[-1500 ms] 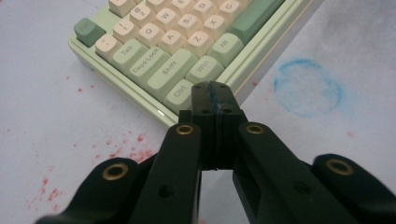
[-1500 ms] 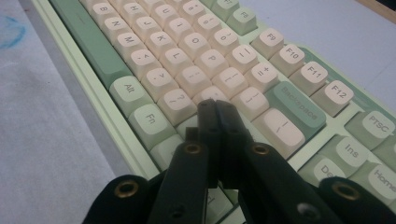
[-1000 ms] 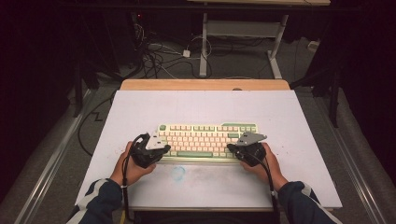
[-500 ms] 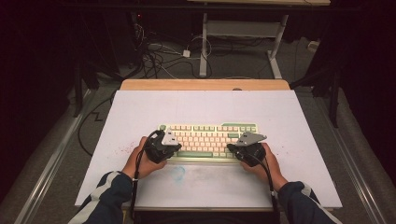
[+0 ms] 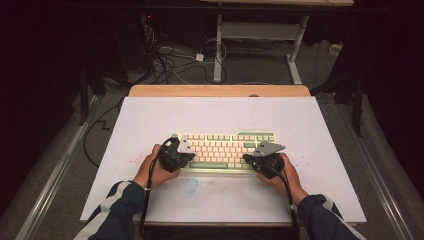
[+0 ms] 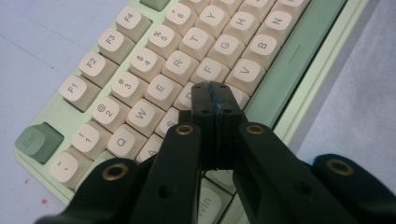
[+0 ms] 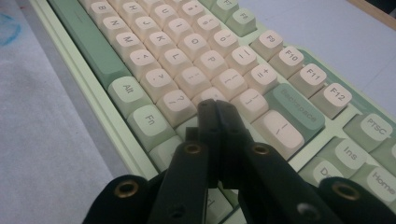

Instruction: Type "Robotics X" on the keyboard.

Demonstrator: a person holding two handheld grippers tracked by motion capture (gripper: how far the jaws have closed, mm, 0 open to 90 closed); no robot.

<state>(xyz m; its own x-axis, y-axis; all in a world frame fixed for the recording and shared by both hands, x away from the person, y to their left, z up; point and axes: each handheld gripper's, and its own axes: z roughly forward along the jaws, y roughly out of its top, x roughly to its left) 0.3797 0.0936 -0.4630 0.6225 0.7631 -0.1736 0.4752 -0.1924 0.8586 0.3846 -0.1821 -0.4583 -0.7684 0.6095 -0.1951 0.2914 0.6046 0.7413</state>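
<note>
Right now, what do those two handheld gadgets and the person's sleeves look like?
Both are black. The left gripper and right gripper each carry a grey three-cornered plate, two flat black fingers with brass-coloured rivets, and a black cable trailing back. The sleeves are dark blue with white stripes.

A green and cream keyboard (image 5: 223, 150) is seen sitting on a white table (image 5: 310, 130), with the left gripper (image 5: 175, 154) held over its left end and the right gripper (image 5: 264, 159) over its right end, a blue smudge (image 5: 190, 186) just in front.
</note>
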